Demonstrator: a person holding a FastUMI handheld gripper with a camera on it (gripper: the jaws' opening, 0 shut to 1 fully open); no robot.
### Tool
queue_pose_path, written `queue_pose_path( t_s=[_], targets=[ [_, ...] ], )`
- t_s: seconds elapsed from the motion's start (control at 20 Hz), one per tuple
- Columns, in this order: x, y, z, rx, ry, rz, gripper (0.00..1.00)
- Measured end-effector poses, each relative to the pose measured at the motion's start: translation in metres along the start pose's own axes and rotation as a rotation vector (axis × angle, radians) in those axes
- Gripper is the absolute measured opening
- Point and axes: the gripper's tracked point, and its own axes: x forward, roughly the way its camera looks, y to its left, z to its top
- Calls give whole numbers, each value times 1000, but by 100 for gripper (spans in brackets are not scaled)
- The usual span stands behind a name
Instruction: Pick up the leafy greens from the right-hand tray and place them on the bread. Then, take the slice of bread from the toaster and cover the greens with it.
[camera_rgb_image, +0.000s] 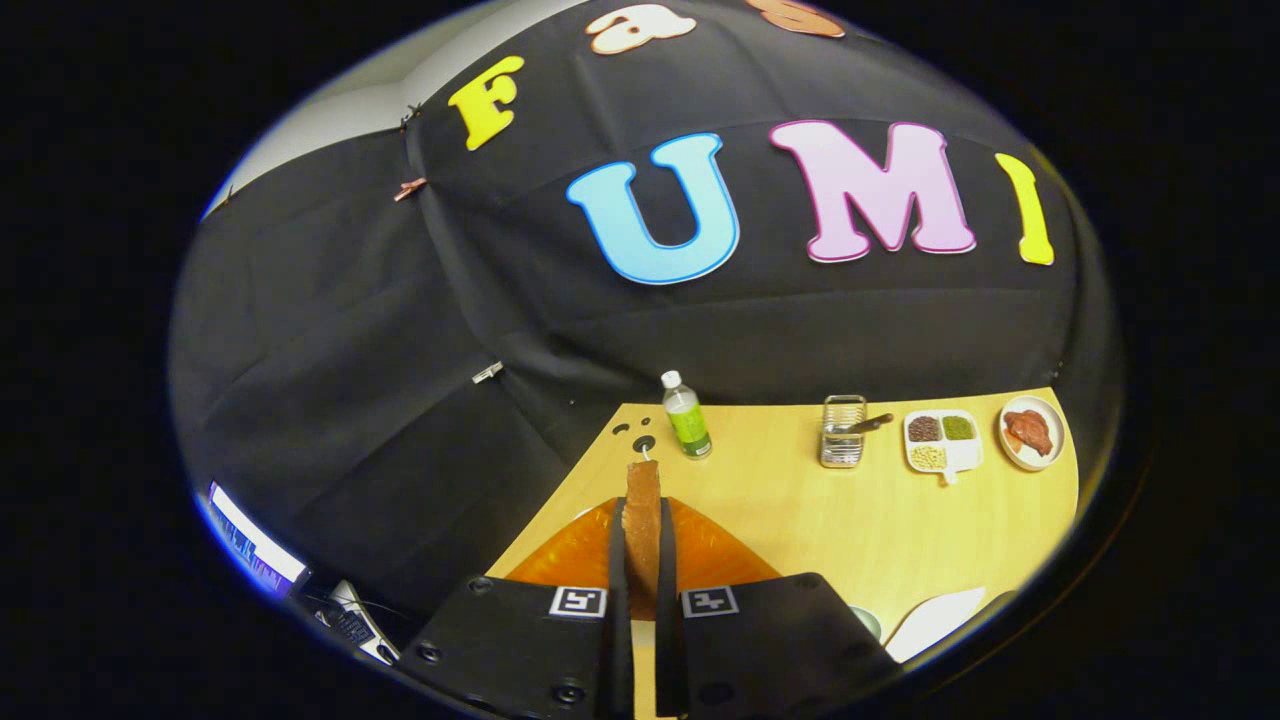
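A brown slice of bread (642, 520) stands on edge between my two black fingers, and both press on its flat sides. My gripper (642, 565) is shut on it, held above the wooden table (800, 510). Right under the fingers lies an orange tray (560, 555), spreading to both sides of the slice. The slice's top edge points toward the far end of the table.
Beyond the fingers stands a green bottle (686, 414) with a white cap. Farther right are a wire rack (842, 430), a white divided dish (941, 440) of seeds and a plate (1031, 432) with reddish food. A white plate's rim (935, 622) shows close on the right.
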Motion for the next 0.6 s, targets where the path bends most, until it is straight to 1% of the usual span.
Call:
queue_pose_path(
  t_s=[0.15,0.3,0.45,0.6],
  targets=[
    [-26,-31,-15,-2,-1,-19,13],
    [-41,-71,-47,-10,31,-77,13],
    [-42,-103,-94,34,77,-113,13],
    [-36,-116,-138,110,138,-110,13]
  ],
)
